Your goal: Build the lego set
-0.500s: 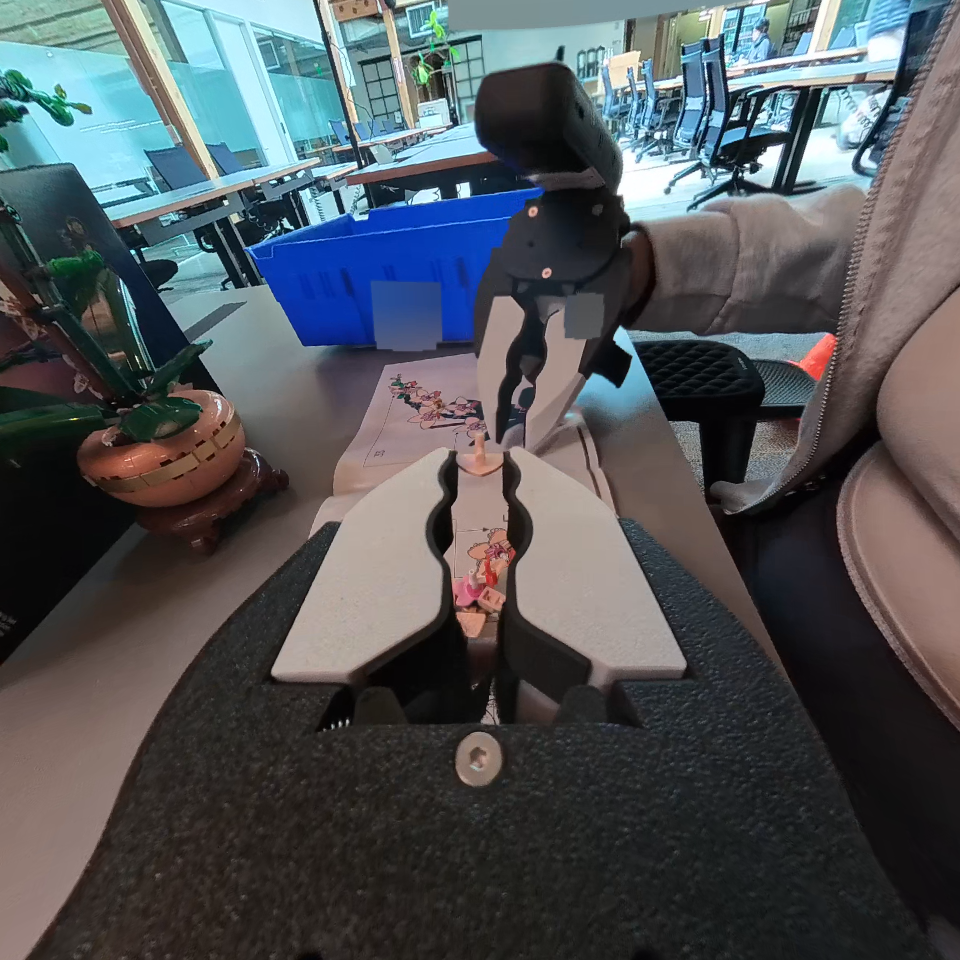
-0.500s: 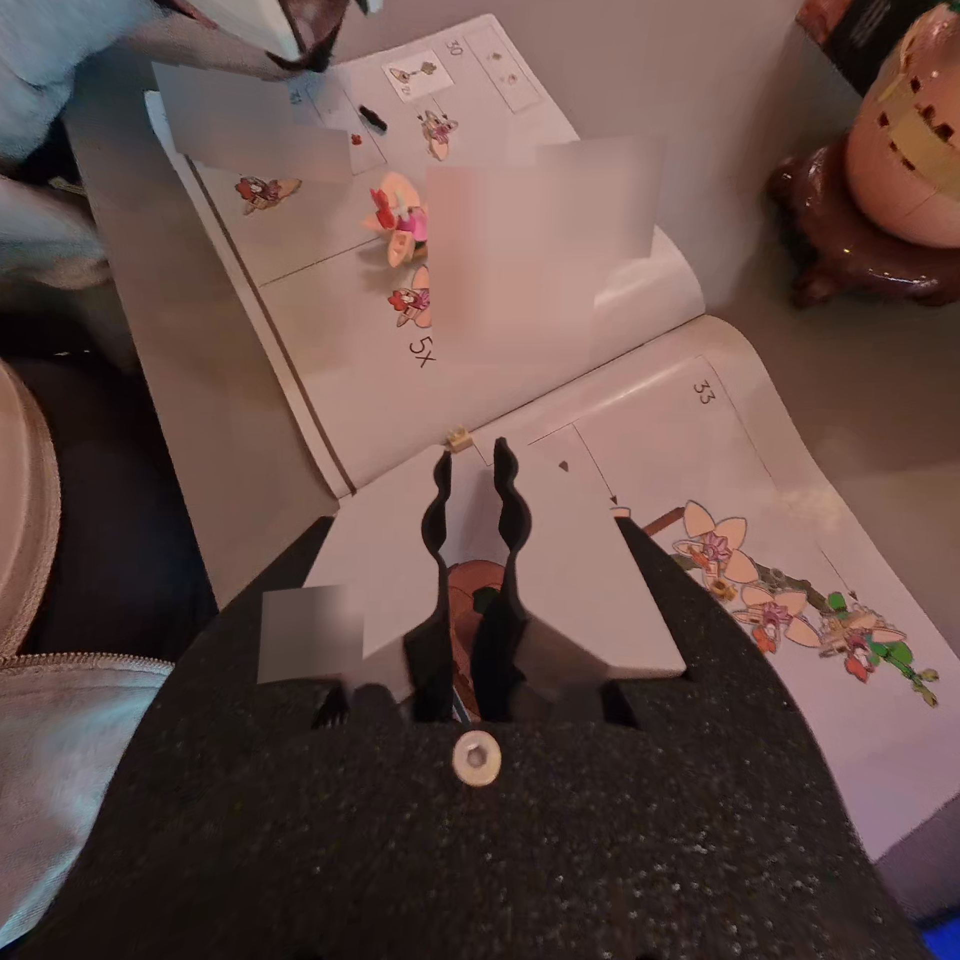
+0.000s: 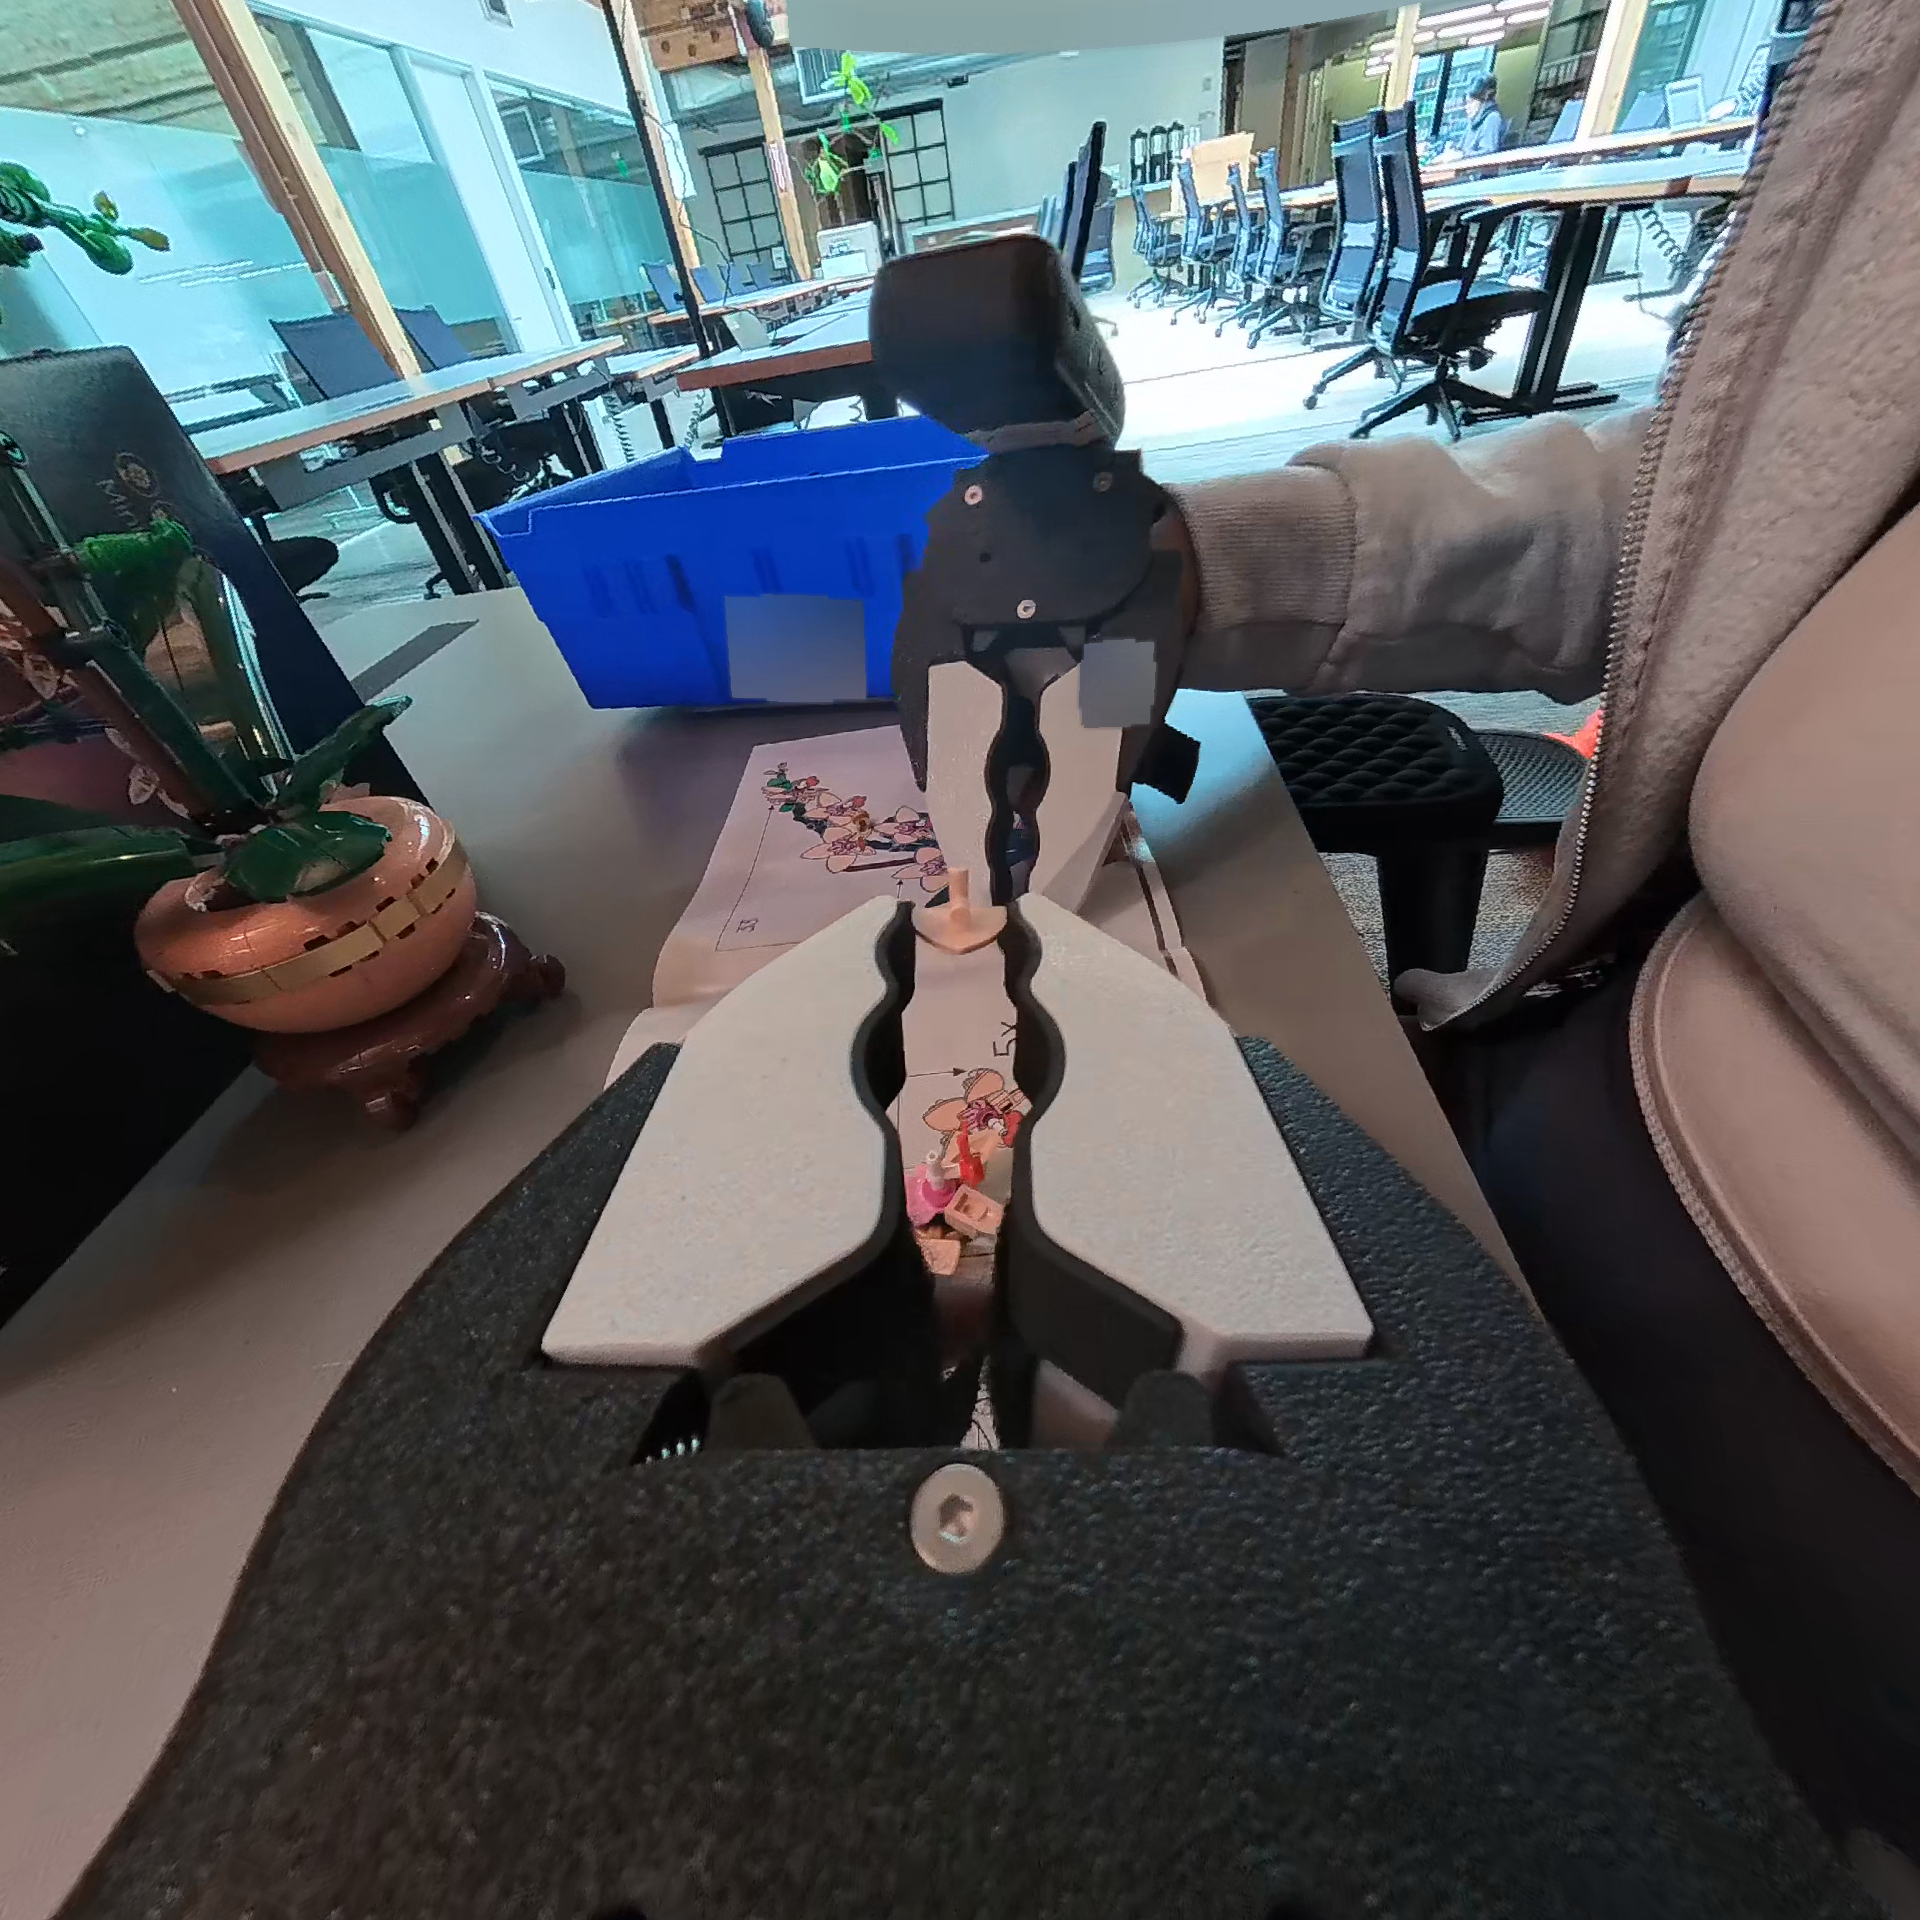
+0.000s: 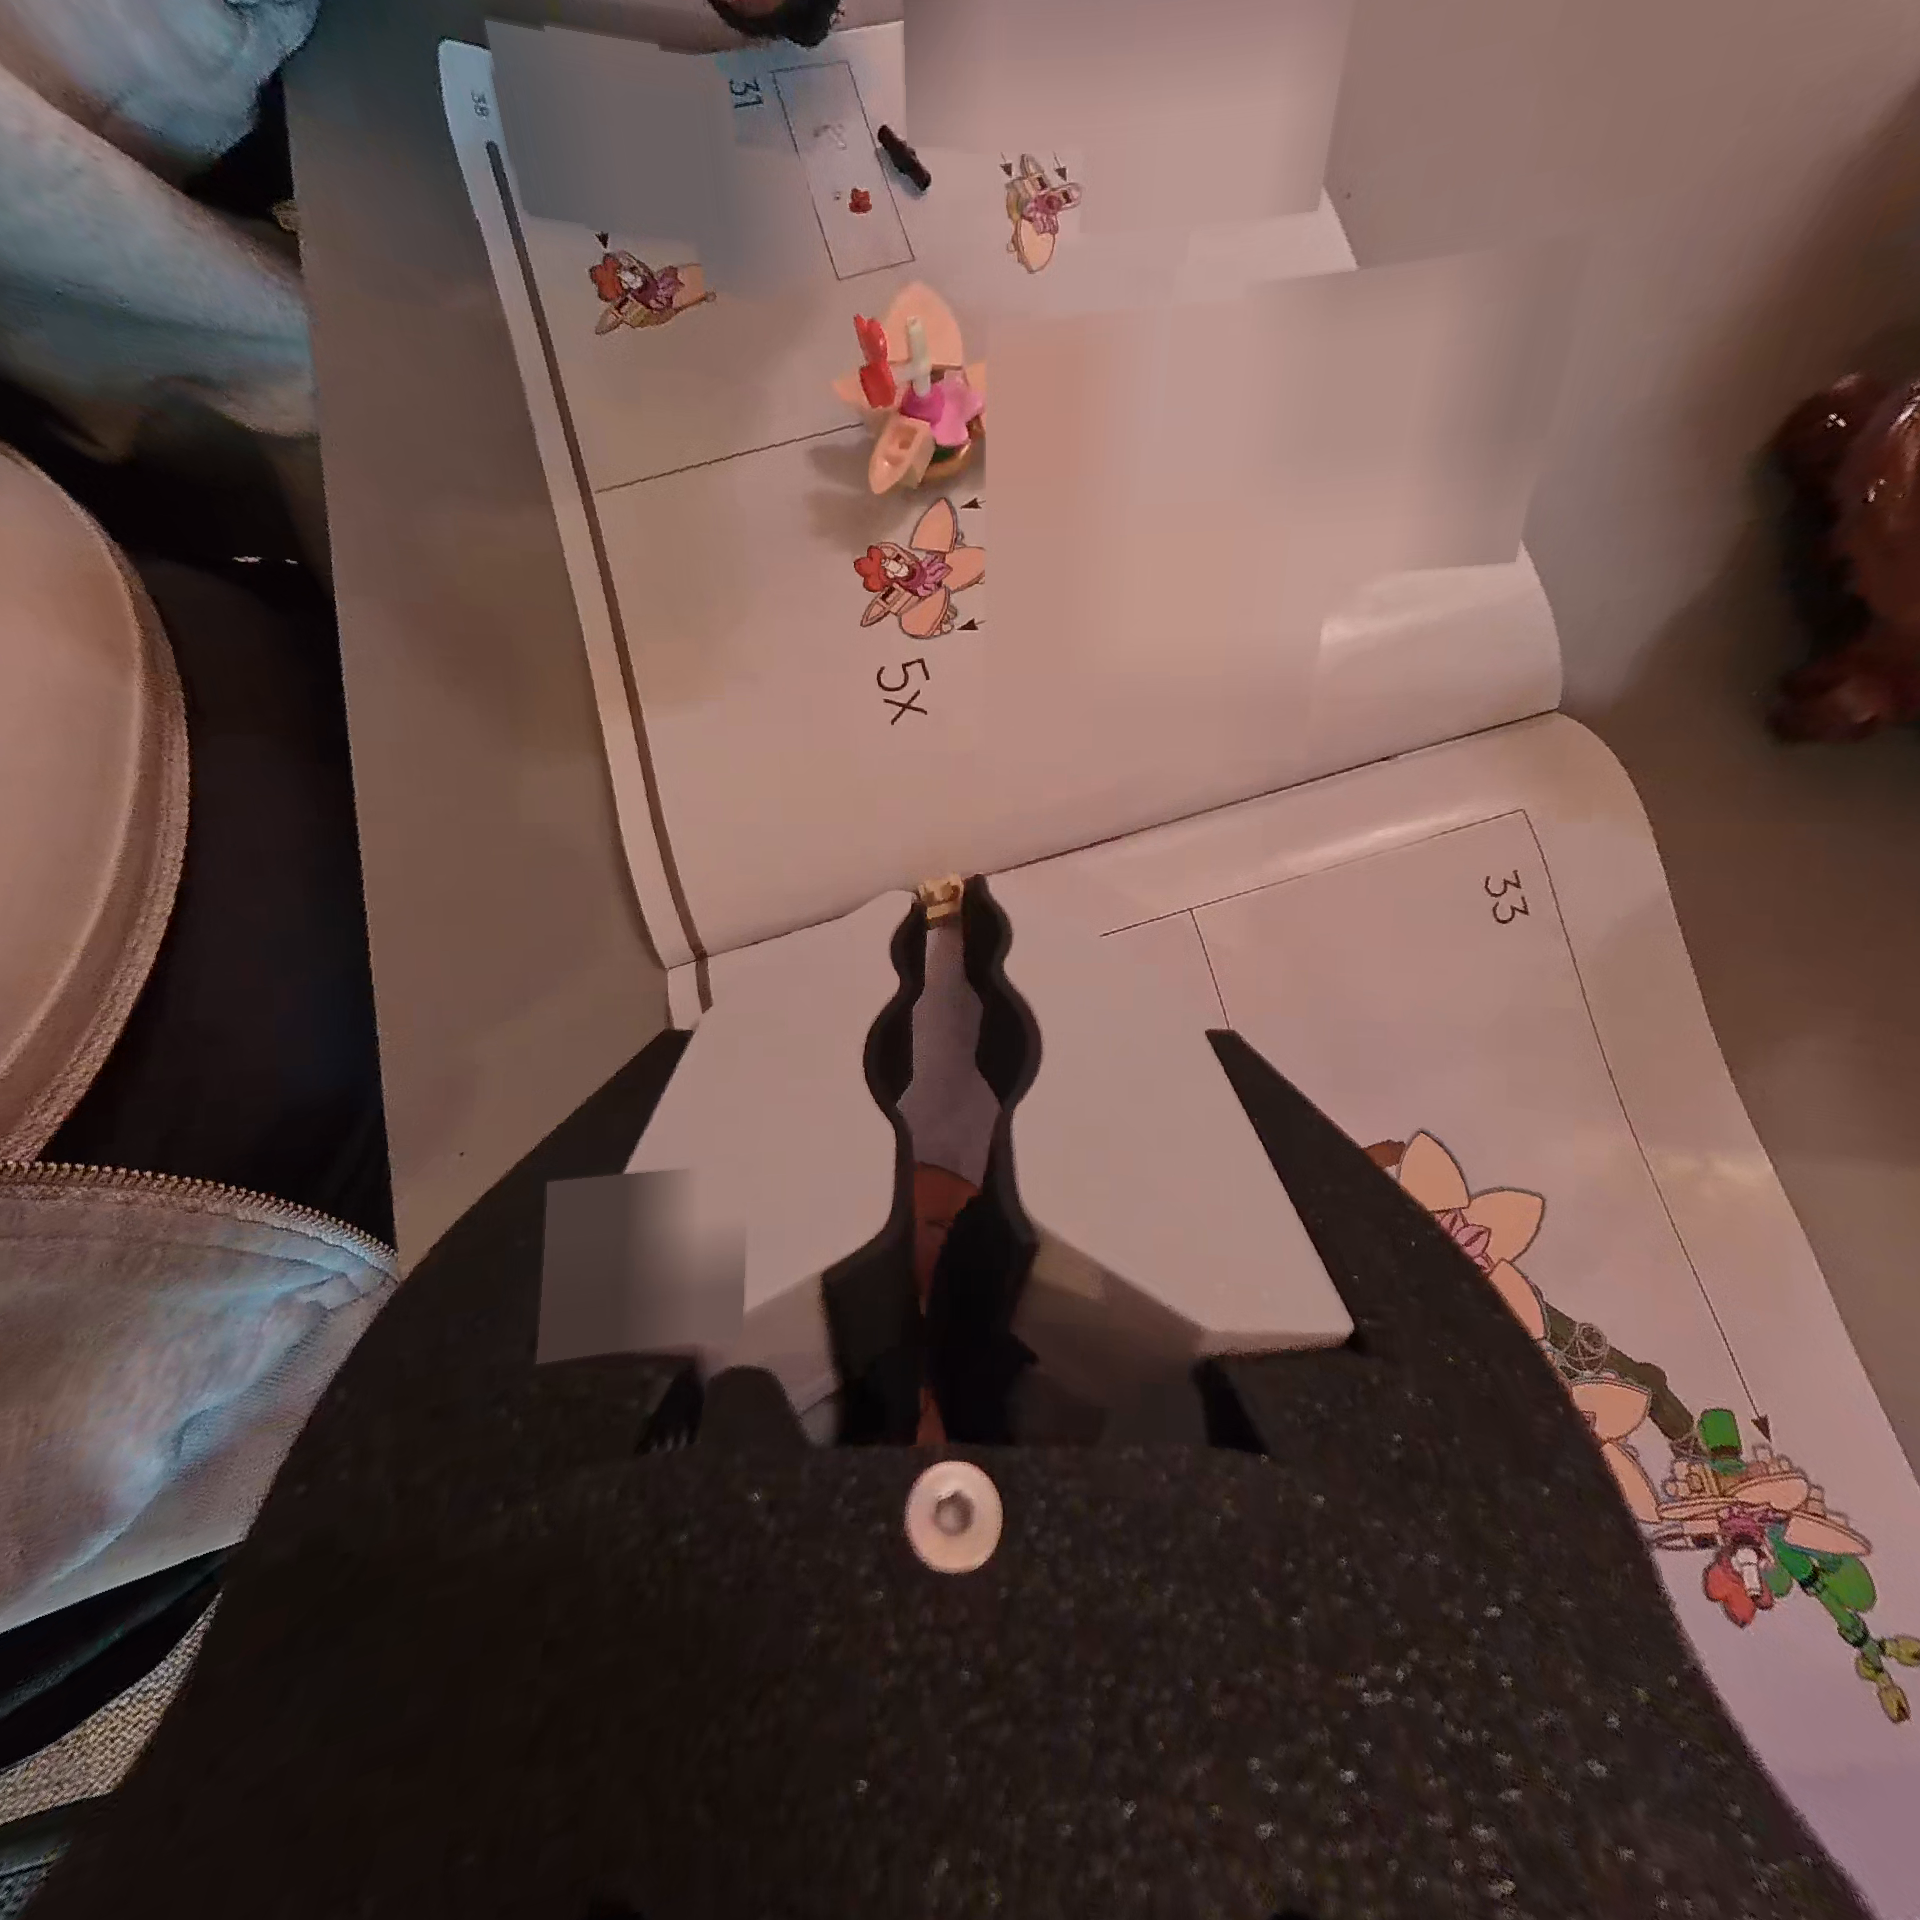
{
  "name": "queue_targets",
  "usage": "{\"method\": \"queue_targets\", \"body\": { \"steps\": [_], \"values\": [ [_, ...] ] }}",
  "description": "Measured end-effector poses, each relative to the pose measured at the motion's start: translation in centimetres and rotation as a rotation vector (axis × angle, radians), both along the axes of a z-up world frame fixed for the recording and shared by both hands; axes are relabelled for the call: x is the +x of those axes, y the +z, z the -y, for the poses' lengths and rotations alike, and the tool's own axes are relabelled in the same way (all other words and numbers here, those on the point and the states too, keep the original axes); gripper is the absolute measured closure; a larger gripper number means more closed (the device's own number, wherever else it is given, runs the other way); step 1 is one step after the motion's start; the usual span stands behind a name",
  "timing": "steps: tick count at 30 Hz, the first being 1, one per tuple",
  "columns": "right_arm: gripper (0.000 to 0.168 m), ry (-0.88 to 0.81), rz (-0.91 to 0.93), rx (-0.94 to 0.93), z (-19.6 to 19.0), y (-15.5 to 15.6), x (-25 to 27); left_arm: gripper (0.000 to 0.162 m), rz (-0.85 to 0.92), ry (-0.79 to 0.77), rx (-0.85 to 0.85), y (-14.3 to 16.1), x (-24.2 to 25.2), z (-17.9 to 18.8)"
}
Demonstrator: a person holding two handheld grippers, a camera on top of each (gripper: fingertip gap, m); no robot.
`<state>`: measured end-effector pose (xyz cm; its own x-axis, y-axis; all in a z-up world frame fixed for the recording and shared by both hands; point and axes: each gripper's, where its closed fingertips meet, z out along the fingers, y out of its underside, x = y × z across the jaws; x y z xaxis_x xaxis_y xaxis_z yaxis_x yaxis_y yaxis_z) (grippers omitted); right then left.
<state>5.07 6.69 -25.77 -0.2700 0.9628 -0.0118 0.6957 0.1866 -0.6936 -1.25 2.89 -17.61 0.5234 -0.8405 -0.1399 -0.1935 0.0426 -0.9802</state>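
My left gripper is shut on a peach petal piece with a short peg pointing up, held above the open instruction booklet. My right gripper is shut on a tiny tan piece at its tips. In the left wrist view it points down, its tips just behind and right of the petal. A partly built pink, red and peach flower lies on the booklet's far page. It also shows between my left fingers.
A pink orchid pot with green leaves on a brown stand is at the left, a dark box behind it. A blue bin stands at the table's far end. A person's sleeve and a chair armrest are right. The left tips stand about 15 cm off the pink orchid pot.
The right gripper has tilted more upright over the left gripper's tips. Both grippers keep their pieces.
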Motion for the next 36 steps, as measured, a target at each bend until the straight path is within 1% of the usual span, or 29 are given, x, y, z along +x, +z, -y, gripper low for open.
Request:
{"method": "queue_targets", "body": {
  "steps": [3,7,10,14,16,20,27,36],
  "values": [
    [0.162,0.011,0.004,0.007,0.0,0.4,-0.2,0.146,-0.004,-0.001,-0.001,0.0,0.0,0.1],
    [0.162,0.01,0.113,0.108,-0.2,1.0,0.0,0.146,-0.038,0.008,-0.013,-0.5,0.1,0.0],
    [0.162,0.036,0.131,0.165,0.3,3.0,-0.8,0.146,-0.047,0.002,-0.013,-0.7,0.7,0.0],
    [0.162,0.101,0.092,0.165,1.5,7.0,-3.1,0.146,-0.034,0.015,-0.042,-0.7,0.8,-0.1],
    [0.161,0.125,0.092,0.181,2.0,8.0,-4.1,0.146,-0.047,0.029,-0.06,-0.9,0.8,-0.2],
    [0.162,0.145,0.123,0.186,2.6,7.6,-5.2,0.146,-0.095,0.06,-0.061,-1.5,1.0,-0.4],
    [0.162,0.148,0.121,0.161,3.3,6.7,-5.3,0.146,-0.186,0.08,-0.082,-2.8,1.4,-0.5],
    [0.162,0.122,0.116,0.163,3.1,6.2,-4.2,0.146,-0.206,0.092,-0.118,-3.4,2.0,-0.5]
  ]
}}
